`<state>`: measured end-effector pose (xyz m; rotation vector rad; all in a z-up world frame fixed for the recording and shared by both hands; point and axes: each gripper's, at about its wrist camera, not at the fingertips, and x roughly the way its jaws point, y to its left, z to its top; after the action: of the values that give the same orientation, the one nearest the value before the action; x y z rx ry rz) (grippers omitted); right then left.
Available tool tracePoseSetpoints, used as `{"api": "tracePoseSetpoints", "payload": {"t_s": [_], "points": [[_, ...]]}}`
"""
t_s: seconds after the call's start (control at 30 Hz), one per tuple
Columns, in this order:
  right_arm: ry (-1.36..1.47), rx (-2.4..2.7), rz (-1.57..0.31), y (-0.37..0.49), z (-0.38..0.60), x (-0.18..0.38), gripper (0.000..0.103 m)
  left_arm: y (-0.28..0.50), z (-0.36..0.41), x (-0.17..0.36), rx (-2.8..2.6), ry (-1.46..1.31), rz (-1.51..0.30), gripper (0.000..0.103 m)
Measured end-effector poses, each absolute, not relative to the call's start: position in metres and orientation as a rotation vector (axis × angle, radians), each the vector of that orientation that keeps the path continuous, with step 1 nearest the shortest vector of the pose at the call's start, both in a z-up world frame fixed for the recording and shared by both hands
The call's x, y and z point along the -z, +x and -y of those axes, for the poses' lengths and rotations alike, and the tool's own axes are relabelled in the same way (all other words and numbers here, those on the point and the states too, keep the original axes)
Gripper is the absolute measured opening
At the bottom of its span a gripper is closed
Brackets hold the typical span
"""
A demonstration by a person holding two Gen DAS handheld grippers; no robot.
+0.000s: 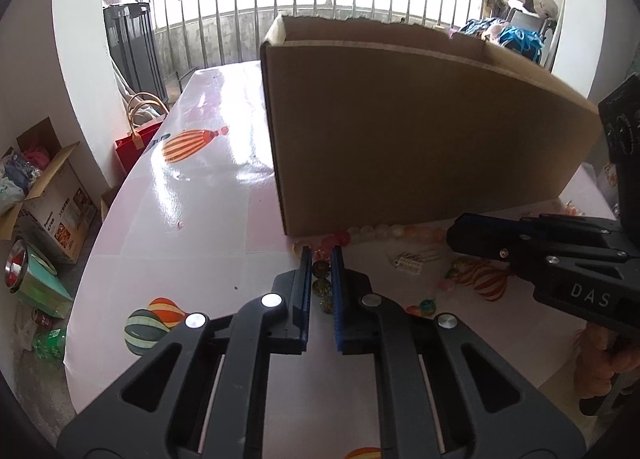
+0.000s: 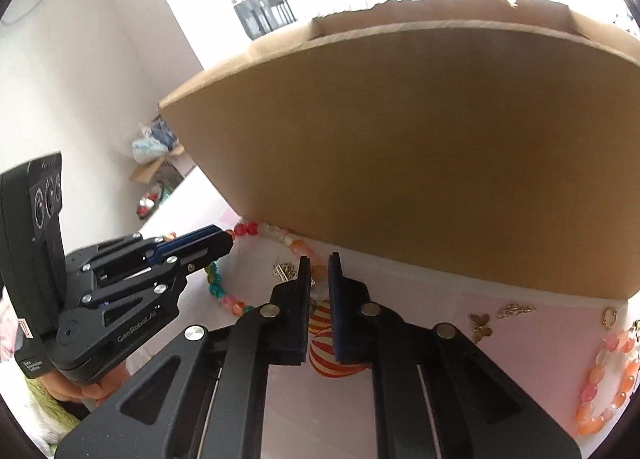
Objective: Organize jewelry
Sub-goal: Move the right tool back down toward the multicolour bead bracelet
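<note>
Glass beads in red, white and orange formed a long bead strand (image 1: 384, 232) lying on the pink balloon-printed worktop (image 1: 192, 195), its long axis running along the foot of the tall brown cardboard box (image 1: 420, 131). The left tool (image 1: 321, 255) pointed straight at the strand's red end, fingers parted by a narrow gap with darker beads lying between them, gripping nothing. The right tool (image 2: 319, 263) also stood narrowly open and empty, over the strand's orange beads. By my judgement, the left was better lined up for the pick. A small silver clasp (image 1: 410, 261) lay between both tools.
</note>
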<state>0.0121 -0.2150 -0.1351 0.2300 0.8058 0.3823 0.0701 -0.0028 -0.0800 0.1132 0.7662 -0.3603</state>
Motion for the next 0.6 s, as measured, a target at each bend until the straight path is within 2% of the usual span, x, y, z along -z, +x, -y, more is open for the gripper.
{"api": "tracePoseSetpoints", "payload": {"t_s": [0.2, 0.23, 0.3, 0.6], "points": [[0.266, -0.371, -0.774, -0.001, 0.237, 0.116, 0.009, 0.061, 0.005, 0.061, 0.417, 0.051, -0.743, 0.008], [0.265, -0.369, -0.771, -0.006, 0.24, 0.112, 0.004, 0.057, 0.006, 0.057, 0.433, 0.042, -0.738, 0.008], [0.263, -0.361, -0.767, -0.015, 0.246, 0.109, 0.004, 0.052, 0.009, 0.055, 0.453, 0.033, -0.737, 0.008], [0.264, -0.321, -0.829, -0.024, 0.256, 0.124, 0.005, 0.046, 0.018, 0.089, 0.46, 0.046, -0.836, 0.008]]}}
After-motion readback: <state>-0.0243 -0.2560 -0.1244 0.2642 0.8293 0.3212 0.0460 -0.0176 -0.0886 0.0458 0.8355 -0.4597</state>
